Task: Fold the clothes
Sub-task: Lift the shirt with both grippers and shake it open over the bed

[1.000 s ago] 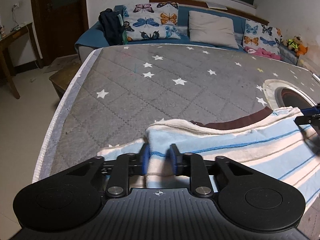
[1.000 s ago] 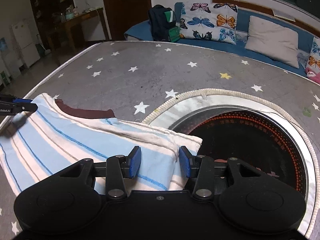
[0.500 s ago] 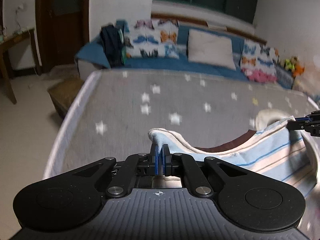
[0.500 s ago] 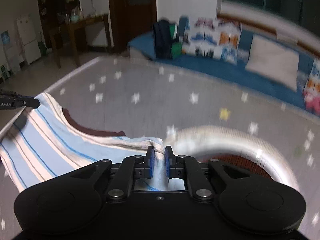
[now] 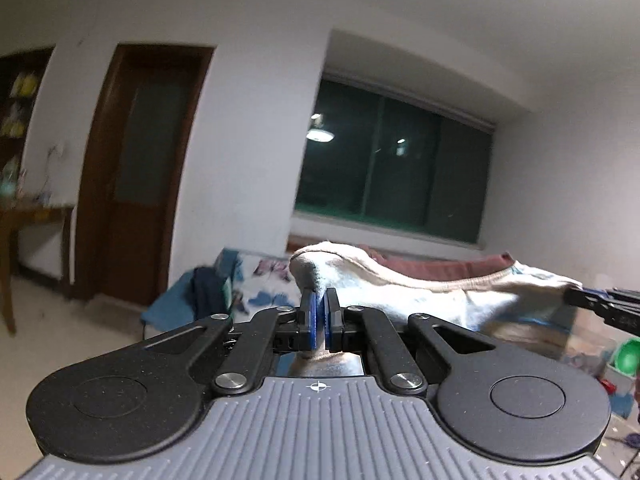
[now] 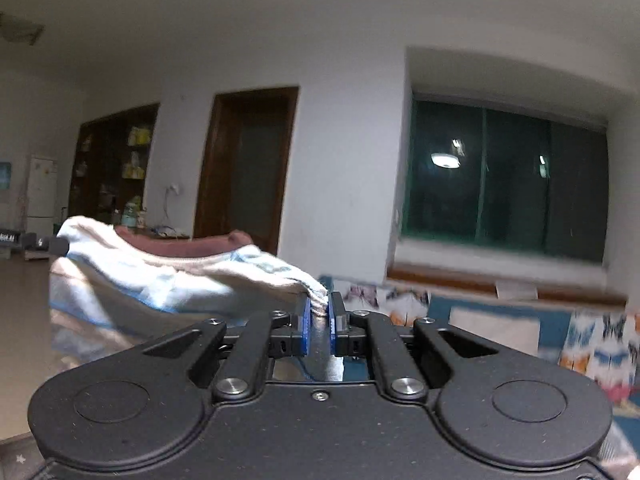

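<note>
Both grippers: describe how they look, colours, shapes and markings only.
The left gripper has blue pads on black jaws, black linkage arms with silver rivets, round black discs and a ribbed grey body bearing a white crosshair mark. The right gripper matches, but its body is smooth black with a small screw.

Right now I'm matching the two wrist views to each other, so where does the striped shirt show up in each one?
Left wrist: the striped shirt spans centre to right, pinched by the left gripper and reaching the right gripper at the right edge.
Right wrist: the striped shirt spans left to centre, pinched by the right gripper.
Shared landmark: the dark window.
</note>
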### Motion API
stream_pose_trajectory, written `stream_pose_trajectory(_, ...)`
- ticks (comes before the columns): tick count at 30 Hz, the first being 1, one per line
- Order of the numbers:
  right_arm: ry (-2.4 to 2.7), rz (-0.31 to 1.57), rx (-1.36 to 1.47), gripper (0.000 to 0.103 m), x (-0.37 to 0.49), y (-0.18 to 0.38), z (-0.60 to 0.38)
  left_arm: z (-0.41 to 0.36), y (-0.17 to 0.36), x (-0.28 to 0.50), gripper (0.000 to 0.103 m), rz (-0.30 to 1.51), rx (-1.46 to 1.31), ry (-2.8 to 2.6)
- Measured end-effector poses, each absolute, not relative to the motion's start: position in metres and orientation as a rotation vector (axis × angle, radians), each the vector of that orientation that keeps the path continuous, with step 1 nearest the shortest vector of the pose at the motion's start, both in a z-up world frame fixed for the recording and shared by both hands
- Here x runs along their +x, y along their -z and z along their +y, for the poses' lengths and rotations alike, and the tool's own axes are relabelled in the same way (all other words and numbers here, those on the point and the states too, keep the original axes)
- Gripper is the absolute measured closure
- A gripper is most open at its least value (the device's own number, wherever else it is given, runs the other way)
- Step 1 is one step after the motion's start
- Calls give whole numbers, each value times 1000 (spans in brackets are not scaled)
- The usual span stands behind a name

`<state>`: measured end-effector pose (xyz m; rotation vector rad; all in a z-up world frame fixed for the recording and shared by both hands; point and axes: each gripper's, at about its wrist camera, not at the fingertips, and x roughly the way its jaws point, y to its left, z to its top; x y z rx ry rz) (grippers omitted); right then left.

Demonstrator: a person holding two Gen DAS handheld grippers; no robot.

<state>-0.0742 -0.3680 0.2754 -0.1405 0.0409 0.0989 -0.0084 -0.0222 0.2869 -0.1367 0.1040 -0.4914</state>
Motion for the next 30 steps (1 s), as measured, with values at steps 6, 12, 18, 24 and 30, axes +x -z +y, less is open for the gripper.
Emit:
stream_pose_trajectory(6,-190,187,-178,93,-123,-228,-371,-6,-226,-60,99,232,-68,569)
stream_pose_trajectory(12,-304,399,-229,93,-171,-162,-368,8,-151,-110,99,416,38,635)
stream_pose_trajectory(18,-470,619,-296,93,-218,-113,-329,23,-89,-163,99,571,118,703)
stream_pose_trajectory(24,-591,765,-317,90,-253,-92,-308,34,-60,-190,98,638,174,744)
stream_pose_trajectory(30,-654,846,-329,70,-282,-84,-294,53,-71,-213,97,625,265,760)
